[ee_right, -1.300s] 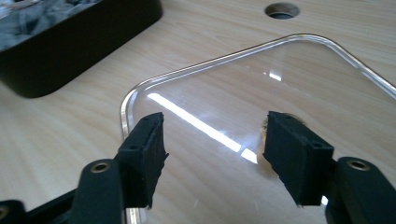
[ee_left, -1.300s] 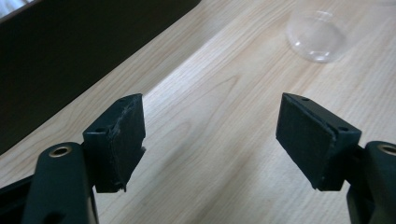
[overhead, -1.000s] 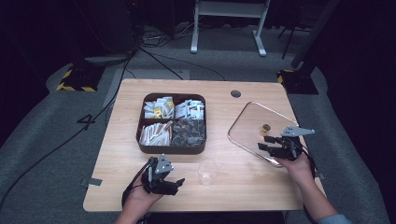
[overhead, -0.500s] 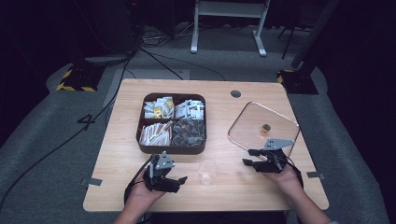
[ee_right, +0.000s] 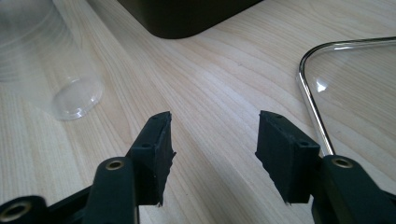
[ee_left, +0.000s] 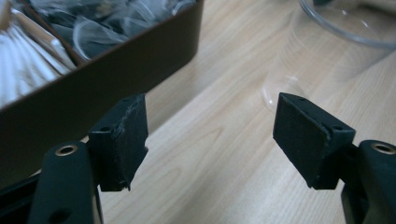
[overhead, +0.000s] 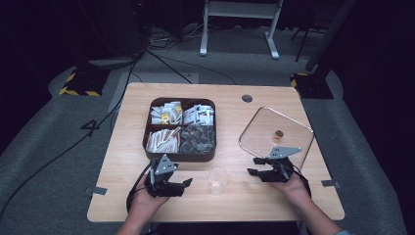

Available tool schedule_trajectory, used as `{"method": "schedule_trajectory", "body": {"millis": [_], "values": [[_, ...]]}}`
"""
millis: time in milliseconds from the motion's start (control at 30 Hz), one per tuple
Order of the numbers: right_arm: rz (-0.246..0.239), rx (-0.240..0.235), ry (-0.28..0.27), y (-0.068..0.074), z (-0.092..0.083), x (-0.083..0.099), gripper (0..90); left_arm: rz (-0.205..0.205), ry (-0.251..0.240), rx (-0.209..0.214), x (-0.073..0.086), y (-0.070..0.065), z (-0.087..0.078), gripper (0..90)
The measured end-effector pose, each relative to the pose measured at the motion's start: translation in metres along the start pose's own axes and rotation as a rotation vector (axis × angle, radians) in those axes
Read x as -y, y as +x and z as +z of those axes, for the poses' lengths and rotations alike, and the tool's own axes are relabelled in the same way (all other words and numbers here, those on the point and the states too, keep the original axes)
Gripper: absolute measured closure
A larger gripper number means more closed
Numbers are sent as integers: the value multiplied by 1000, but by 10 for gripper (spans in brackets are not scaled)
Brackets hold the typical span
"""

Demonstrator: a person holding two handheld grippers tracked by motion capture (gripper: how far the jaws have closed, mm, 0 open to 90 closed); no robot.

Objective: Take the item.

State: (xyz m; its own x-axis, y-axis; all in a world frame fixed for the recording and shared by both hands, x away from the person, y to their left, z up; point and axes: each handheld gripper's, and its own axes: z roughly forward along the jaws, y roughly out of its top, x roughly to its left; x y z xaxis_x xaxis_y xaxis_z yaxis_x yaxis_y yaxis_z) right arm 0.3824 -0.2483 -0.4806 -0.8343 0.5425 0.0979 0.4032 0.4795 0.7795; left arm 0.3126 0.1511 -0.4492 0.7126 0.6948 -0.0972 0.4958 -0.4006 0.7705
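Cup point(overhead: 217, 178) between grippers | left gripper point(overhead: 185, 184) gaping | right gripper point(overhead: 254, 166) gaping

A light wooden table point(overhead: 147, 196) with rounded corners stands on a grey carpeted floor point(overhead: 44, 161). A round grommet hole point(overhead: 247, 98) sits near the table's far edge. Black cables point(overhead: 161, 58) run across the floor beyond the far left corner. Two yellow-and-black striped bases point(overhead: 78, 84) flank the table's far corners, and a white metal stand point(overhead: 240, 19) rises farther back. The surrounding room is dark.
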Motion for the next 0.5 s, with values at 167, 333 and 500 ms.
{"method": "schedule_trajectory", "body": {"millis": [167,333,500], "values": [[-23,15,24,4,12,4,426,-8,-38,-44,-8,5,-5,295],[-35,20,31,7,19,7,421,-23,-52,-66,-14,8,-6,295],[-77,66,36,10,26,10,414,-52,-46,-94,-29,16,-3,307]]}}
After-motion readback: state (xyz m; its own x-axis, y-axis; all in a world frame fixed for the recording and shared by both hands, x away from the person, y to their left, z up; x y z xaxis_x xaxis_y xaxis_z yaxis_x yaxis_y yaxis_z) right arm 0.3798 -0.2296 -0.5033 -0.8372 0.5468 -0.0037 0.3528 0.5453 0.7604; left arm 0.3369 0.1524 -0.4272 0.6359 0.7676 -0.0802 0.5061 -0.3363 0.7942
